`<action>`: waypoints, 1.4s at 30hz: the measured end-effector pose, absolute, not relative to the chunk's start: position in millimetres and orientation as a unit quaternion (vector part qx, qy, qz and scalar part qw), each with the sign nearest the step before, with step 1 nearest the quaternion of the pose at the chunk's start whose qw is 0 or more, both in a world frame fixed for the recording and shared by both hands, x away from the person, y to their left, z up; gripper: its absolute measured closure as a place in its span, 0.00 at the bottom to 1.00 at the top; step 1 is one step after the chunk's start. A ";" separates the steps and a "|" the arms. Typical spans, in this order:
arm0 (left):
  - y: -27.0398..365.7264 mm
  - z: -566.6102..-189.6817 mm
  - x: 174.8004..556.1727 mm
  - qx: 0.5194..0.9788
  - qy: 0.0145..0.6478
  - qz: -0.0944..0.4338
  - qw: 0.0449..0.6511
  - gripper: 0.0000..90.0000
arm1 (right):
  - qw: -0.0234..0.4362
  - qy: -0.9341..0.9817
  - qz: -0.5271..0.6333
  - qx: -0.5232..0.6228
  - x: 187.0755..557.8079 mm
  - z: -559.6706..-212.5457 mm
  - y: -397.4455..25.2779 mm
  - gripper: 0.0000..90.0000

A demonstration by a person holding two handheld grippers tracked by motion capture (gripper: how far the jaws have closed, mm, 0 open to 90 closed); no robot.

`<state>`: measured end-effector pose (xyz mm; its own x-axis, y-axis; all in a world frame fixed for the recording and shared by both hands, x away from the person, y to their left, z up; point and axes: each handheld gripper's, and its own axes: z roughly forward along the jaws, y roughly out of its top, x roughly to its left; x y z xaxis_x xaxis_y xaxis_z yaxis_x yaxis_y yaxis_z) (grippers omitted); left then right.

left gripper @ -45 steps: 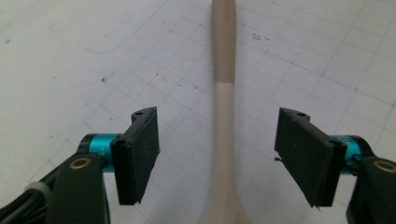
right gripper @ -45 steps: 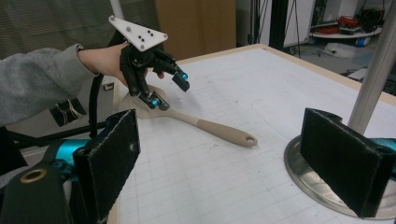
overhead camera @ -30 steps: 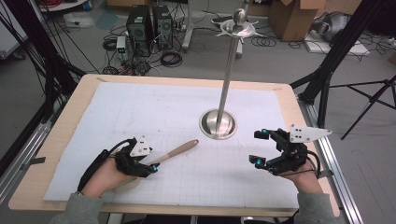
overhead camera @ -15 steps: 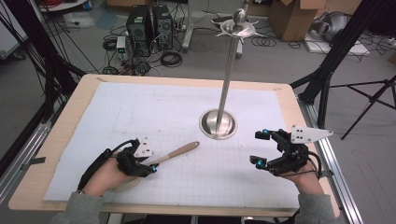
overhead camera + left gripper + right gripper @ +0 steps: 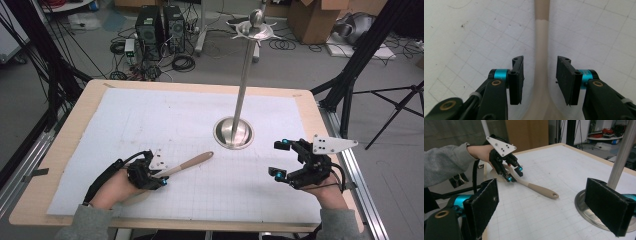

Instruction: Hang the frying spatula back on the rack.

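the left gripper (image 5: 159, 176) sits low in the lower left of the high view, its jaws parted to a narrow gap and set one on each side of the neck of a pale wooden spatula (image 5: 187, 163); in the left gripper view the handle (image 5: 542, 47) runs straight up the middle of the frame between the two black pads (image 5: 516, 80), and a sliver of mat shows on each side, so the pads look close to the wood but not yet pressed on it; that straddling placement reads as lining up for a pinch near the broad end, where the tool is thick enough to hold without rolling; the spatula lies flat on the white grid mat (image 5: 150, 120), its handle pointing toward the middle of the frame, its hanging hole visible in the right gripper view (image 5: 554, 194); the right gripper (image 5: 279, 160) hovers at the lower right of the high view with its jaws spread wide and nothing between them, probably kept ready for a handover; the tall steel stand (image 5: 234, 132) rises from its round base at centre, apart from the spatula, likely where the tool is meant to hang.
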<state>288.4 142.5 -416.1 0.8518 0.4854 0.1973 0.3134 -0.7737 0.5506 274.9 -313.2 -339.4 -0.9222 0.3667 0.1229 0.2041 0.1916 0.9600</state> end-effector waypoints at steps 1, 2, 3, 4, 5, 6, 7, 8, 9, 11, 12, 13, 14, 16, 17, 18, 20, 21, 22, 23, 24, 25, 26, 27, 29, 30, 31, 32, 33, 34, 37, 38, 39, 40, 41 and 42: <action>142.5 -416.6 288.6 0.927 0.215 0.167 0.257 0.65 | 0.066 0.769 0.607 0.187 274.5 -339.3 -313.3 0.13; 142.4 -416.9 288.3 0.928 0.214 0.168 0.255 0.65 | 0.066 0.770 0.607 0.186 274.5 -339.4 -313.4 0.13; 142.2 -417.3 288.3 0.929 0.214 0.168 0.252 0.66 | 0.066 0.770 0.607 0.186 274.4 -339.3 -313.5 0.13; 141.7 -418.5 287.6 0.929 0.216 0.167 0.252 0.66 | 0.066 0.770 0.607 0.185 274.4 -339.3 -313.5 0.13; 141.6 -419.0 287.7 0.930 0.212 0.169 0.248 0.66 | 0.067 0.770 0.608 0.184 274.5 -339.3 -313.6 0.13; 141.5 -419.1 288.0 0.932 0.211 0.171 0.242 0.67 | 0.066 0.769 0.608 0.185 274.1 -339.2 -313.8 0.13; 141.4 -420.1 288.0 0.931 0.212 0.173 0.242 0.68 | 0.067 0.769 0.608 0.186 274.0 -339.1 -314.0 0.13; 141.6 -419.9 288.4 0.931 0.212 0.172 0.242 0.68 | 0.067 0.768 0.609 0.185 274.0 -339.1 -314.1 0.13; 141.8 -419.5 288.6 0.932 0.210 0.173 0.241 0.68 | 0.069 0.768 0.609 0.184 274.2 -339.1 -314.2 0.13; 141.6 -419.8 288.6 0.932 0.211 0.170 0.241 0.69 | 0.068 0.768 0.609 0.185 273.7 -339.0 -314.4 0.13; 141.4 -419.8 288.9 0.933 0.208 0.170 0.241 0.70 | 0.067 0.769 0.609 0.186 273.5 -339.0 -314.5 0.13; 141.3 -420.0 289.0 0.932 0.209 0.169 0.241 0.70 | 0.067 0.768 0.609 0.186 273.5 -339.0 -314.5 0.13; 141.3 -419.9 289.3 0.933 0.209 0.167 0.241 0.71 | 0.068 0.768 0.609 0.186 273.6 -339.1 -314.4 0.13; 141.2 -420.0 290.0 0.933 0.212 0.164 0.241 0.72 | 0.069 0.769 0.608 0.185 273.7 -339.3 -314.3 0.13; 141.4 -419.8 290.7 0.933 0.211 0.162 0.240 0.72 | 0.068 0.769 0.608 0.186 273.6 -339.4 -314.3 0.13; 141.5 -419.7 291.3 0.933 0.212 0.160 0.241 0.72 | 0.067 0.769 0.608 0.186 273.6 -339.6 -314.3 0.13; 141.7 -419.6 292.7 0.934 0.213 0.155 0.241 0.72 | 0.066 0.769 0.608 0.187 273.4 -339.7 -314.1 0.13; 141.6 -419.4 293.2 0.935 0.212 0.153 0.240 0.73 | 0.067 0.770 0.607 0.186 273.5 -339.9 -314.0 0.13; 141.5 -419.7 293.6 0.935 0.212 0.153 0.241 0.73 | 0.068 0.770 0.606 0.186 273.7 -339.9 -314.0 0.13; 141.4 -419.5 294.2 0.935 0.212 0.151 0.241 0.74 | 0.067 0.770 0.607 0.185 273.8 -340.0 -313.8 0.13; 141.6 -419.4 294.6 0.935 0.211 0.149 0.241 0.74 | 0.069 0.769 0.608 0.184 274.1 -340.2 -313.7 0.13; 141.8 -419.8 294.9 0.935 0.212 0.148 0.243 0.74 | 0.068 0.770 0.607 0.185 274.0 -340.4 -313.5 0.13; 142.0 -420.0 295.3 0.935 0.214 0.145 0.245 0.75 | 0.066 0.770 0.606 0.186 273.8 -340.5 -313.4 0.13; 142.2 -419.9 295.6 0.935 0.214 0.143 0.245 0.75 | 0.068 0.771 0.606 0.185 274.2 -340.8 -313.4 0.13; 142.6 -419.7 296.2 0.936 0.212 0.137 0.246 0.77 | 0.066 0.771 0.605 0.187 274.1 -341.0 -313.3 0.13; 142.8 -419.8 296.5 0.936 0.213 0.135 0.247 0.78 | 0.067 0.771 0.605 0.186 274.2 -341.1 -313.4 0.13; 143.1 -419.9 297.2 0.936 0.214 0.132 0.248 0.79 | 0.066 0.771 0.606 0.186 274.2 -341.2 -313.1 0.13; 143.4 -419.9 297.8 0.936 0.214 0.129 0.249 0.79 | 0.066 0.771 0.605 0.187 274.1 -341.2 -313.1 0.13; 143.7 -419.8 298.3 0.936 0.214 0.126 0.249 0.80 | 0.064 0.772 0.604 0.188 273.8 -341.2 -313.1 0.13; 144.0 -419.6 298.8 0.937 0.213 0.123 0.248 0.80 | 0.064 0.772 0.604 0.187 273.8 -341.2 -312.9 0.13; 144.9 -419.8 299.8 0.937 0.213 0.118 0.251 0.82 | 0.063 0.772 0.603 0.188 273.6 -341.2 -312.8 0.13; 144.8 -419.9 299.8 0.937 0.214 0.117 0.252 0.82 | 0.064 0.773 0.603 0.187 273.8 -341.2 -313.1 0.13; 144.7 -420.0 299.8 0.936 0.213 0.118 0.252 0.83 | 0.063 0.772 0.604 0.188 273.7 -341.4 -313.0 0.13; 144.6 -419.8 300.0 0.937 0.211 0.119 0.251 0.85 | 0.063 0.772 0.604 0.188 273.7 -341.5 -313.0 0.13; 144.5 -419.9 300.0 0.937 0.210 0.118 0.251 0.85 | 0.062 0.772 0.604 0.189 273.6 -341.4 -313.0 0.13; 144.6 -419.8 300.3 0.937 0.210 0.119 0.252 0.85 | 0.064 0.772 0.604 0.187 273.8 -341.7 -313.0 0.13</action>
<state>300.3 144.6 -419.8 0.8840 0.4526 0.1169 0.3332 -0.7856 0.5214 273.8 -313.0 -341.7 -0.9220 0.3658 0.1271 0.2119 0.2016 0.9563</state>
